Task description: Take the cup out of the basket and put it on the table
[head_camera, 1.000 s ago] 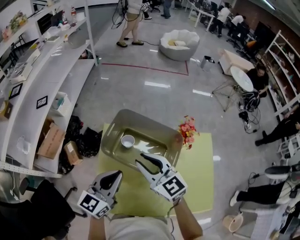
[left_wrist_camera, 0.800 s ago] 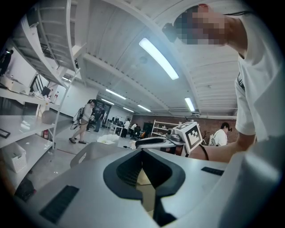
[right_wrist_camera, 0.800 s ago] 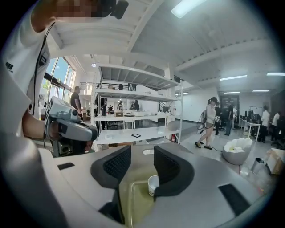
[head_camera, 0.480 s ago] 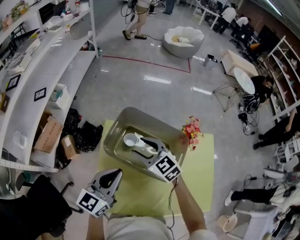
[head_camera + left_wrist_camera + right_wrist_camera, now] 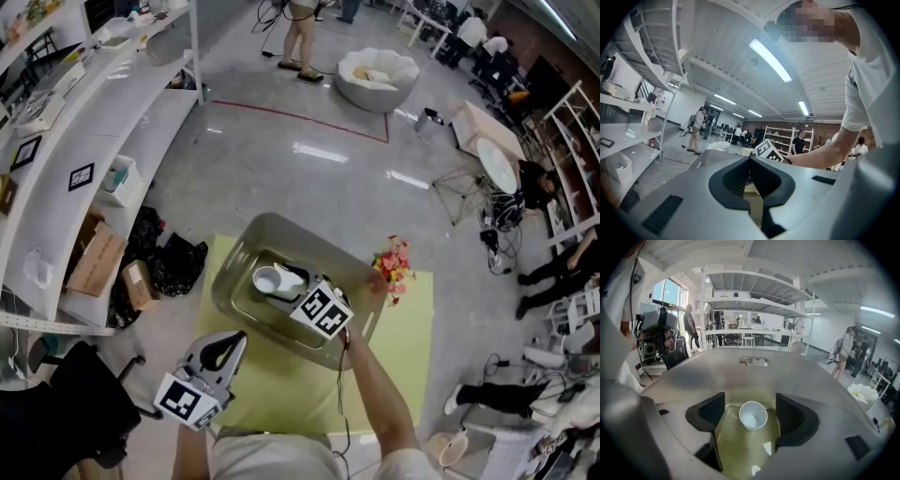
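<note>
Right now my right gripper (image 5: 287,279) is dipped inside the translucent grey-green plastic basket (image 5: 223,291). Its jaws have just been opening and stand well apart, pressing on nothing. In the right gripper view the small white cup (image 5: 753,415) sits framed between my two dark pads (image 5: 711,411). A strip of bare basket floor shows on either side of it, so I am not gripping it. The cup is on the basket's floor, toward the left end as the head view shows it, with its open mouth turned toward my camera. The basket rests on the pale yellow-green table top (image 5: 405,323), and a small bunch of pink and red flowers (image 5: 393,269) lies just beside its far right corner. My left gripper (image 5: 228,341) is near the basket's near left corner, apart from it and pointing level. Its jaws are together at the tips, with nothing between them.
</note>
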### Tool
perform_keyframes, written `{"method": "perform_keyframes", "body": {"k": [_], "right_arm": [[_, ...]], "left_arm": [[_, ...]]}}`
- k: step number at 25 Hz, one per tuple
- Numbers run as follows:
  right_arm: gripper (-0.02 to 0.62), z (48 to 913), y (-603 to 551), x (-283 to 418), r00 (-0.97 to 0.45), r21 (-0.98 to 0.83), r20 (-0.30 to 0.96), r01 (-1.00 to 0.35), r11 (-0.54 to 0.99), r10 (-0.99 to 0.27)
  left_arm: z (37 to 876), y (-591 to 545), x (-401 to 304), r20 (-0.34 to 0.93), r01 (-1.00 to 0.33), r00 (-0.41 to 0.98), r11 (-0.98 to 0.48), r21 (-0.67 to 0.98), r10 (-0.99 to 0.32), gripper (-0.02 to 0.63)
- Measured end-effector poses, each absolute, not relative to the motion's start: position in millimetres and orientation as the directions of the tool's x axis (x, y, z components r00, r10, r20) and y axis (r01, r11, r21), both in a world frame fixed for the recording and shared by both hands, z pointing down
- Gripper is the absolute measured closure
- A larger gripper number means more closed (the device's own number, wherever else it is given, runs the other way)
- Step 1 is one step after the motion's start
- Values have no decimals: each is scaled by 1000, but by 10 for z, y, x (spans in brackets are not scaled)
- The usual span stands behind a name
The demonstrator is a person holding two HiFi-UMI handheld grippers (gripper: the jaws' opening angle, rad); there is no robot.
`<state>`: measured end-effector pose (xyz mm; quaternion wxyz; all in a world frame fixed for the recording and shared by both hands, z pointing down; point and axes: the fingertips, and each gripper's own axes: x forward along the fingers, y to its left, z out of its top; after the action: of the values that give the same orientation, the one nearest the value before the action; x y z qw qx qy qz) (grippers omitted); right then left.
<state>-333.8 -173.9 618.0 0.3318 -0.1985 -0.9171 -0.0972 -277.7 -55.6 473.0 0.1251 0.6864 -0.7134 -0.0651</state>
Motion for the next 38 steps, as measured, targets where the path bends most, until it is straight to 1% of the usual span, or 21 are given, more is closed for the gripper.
{"method": "perform_keyframes", "body": {"k": [10,18,28,33,34,35,38], "right_arm": [[216,6804,-1696,-3548,-570,54,758,540,840,317],[167,7222,-1754,-3636,-489,46,820,576,817,299],[167,7425,-1757,-3729,-474,45,832,575,817,288],[170,7503,-1764,-3675,-436,41,857,588,808,273],[178,7517,-1765,-3668,-433,40,859,588,808,272],[223,7525,-1768,-3668,-434,39,859,586,810,272],[233,7531,-1774,-3687,-437,39,857,582,812,272]], "left_arm": [[4814,-711,-2995,107,-970,-38,62,234,-994,597],[4846,-766,-3081,111,-969,-37,63,239,-993,597],[4834,-773,-3144,111,-965,-47,74,253,-993,597],[4845,-781,-3140,115,-965,-44,72,251,-992,597],[4853,-783,-3139,116,-965,-44,72,251,-992,597],[4861,-785,-3141,118,-965,-44,72,251,-992,597],[4878,-789,-3154,123,-966,-43,73,249,-991,597]]}}
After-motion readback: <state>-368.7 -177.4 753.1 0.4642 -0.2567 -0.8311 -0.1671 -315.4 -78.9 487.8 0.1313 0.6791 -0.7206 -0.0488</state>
